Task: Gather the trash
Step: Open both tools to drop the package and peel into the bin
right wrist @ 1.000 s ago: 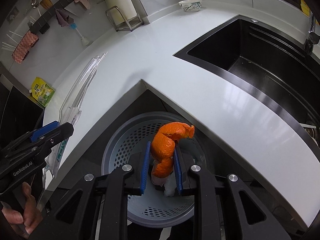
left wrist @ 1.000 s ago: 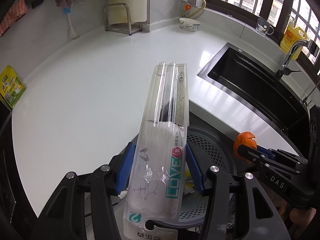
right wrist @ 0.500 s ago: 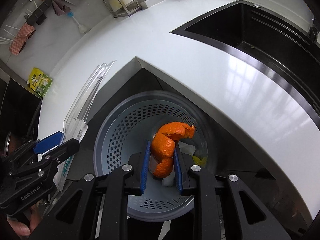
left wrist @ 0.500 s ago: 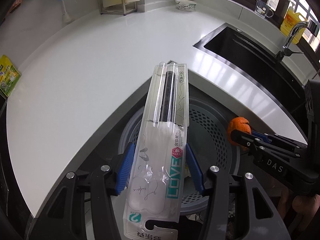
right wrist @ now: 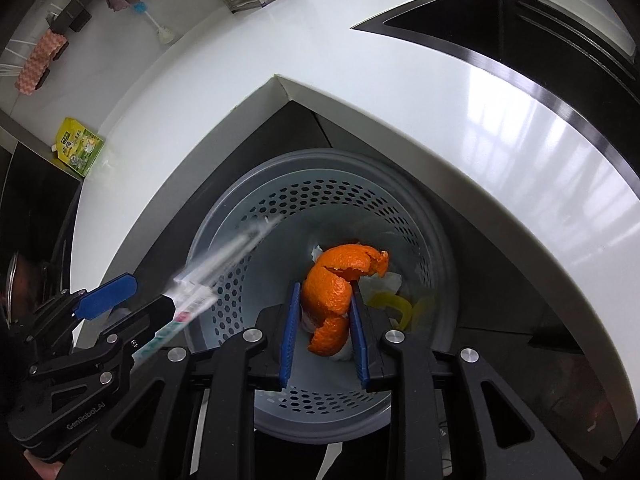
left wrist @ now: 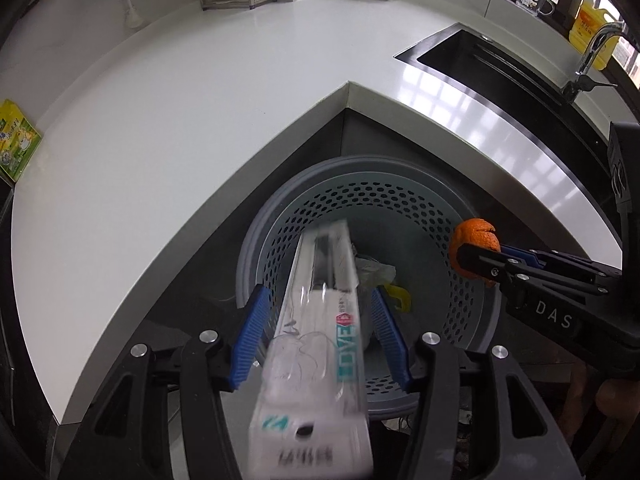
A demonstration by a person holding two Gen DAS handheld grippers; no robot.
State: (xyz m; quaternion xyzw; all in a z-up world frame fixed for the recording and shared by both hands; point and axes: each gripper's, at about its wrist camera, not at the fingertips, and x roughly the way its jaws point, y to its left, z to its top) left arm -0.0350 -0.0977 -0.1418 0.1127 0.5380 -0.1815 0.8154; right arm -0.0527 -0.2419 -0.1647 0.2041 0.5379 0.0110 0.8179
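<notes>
Toothbrush package [left wrist: 320, 320] now slips from opened left gripper [left wrist: 320, 336] toward bin [left wrist: 472, 304].

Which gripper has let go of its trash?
The left gripper. Its blue pads stand wide apart and the blurred plastic package tips loose toward the bin. The right gripper pinches the orange peel.

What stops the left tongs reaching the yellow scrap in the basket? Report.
Probably not reachable yet: the clear package, blurred, slants between the open left tongs into the basket, ahead of the yellow scrap lying deep inside.
</notes>
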